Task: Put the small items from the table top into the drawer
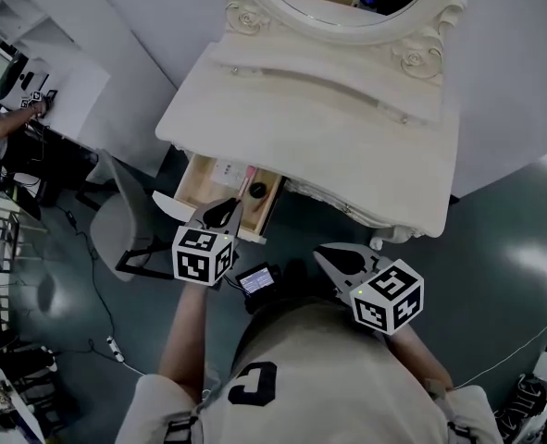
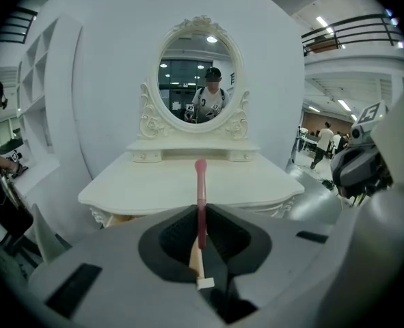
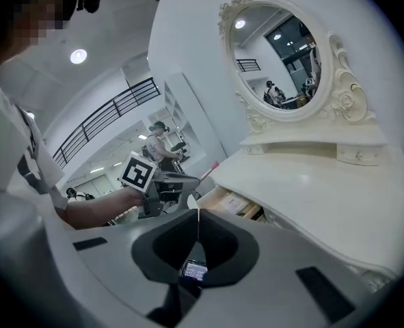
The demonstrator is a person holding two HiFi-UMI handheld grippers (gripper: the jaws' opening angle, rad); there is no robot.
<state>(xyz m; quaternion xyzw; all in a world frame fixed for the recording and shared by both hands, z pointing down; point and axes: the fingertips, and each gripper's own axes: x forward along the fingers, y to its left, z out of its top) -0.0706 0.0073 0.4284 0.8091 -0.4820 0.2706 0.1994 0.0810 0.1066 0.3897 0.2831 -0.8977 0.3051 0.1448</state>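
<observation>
The left gripper [image 2: 202, 214] has its jaws clamped on the slim pink stick with a rounded tip [image 2: 201, 180], held low on its shaft so most of it juts ahead of the jaws. It looks light, stiff and smooth and could pivot, so a mid-length hold seems steadier. The right gripper [image 3: 198, 214] has its jaws closed on nothing.

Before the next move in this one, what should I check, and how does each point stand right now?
1. Left gripper grips the pink stick: ok, jaws closed on it, tip pointing forward.
2. Drawer open: ok, pulled out, with things already inside.
3. Left gripper over the drawer: ok in the head view, where its tips overlap the drawer's front; its height above the drawer, cannot tell.
4. Right gripper out of the way: ok, shut and empty, held to the right of the drawer.
5. Nothing more to collect from the table top: ok, no small items show on it.
</observation>
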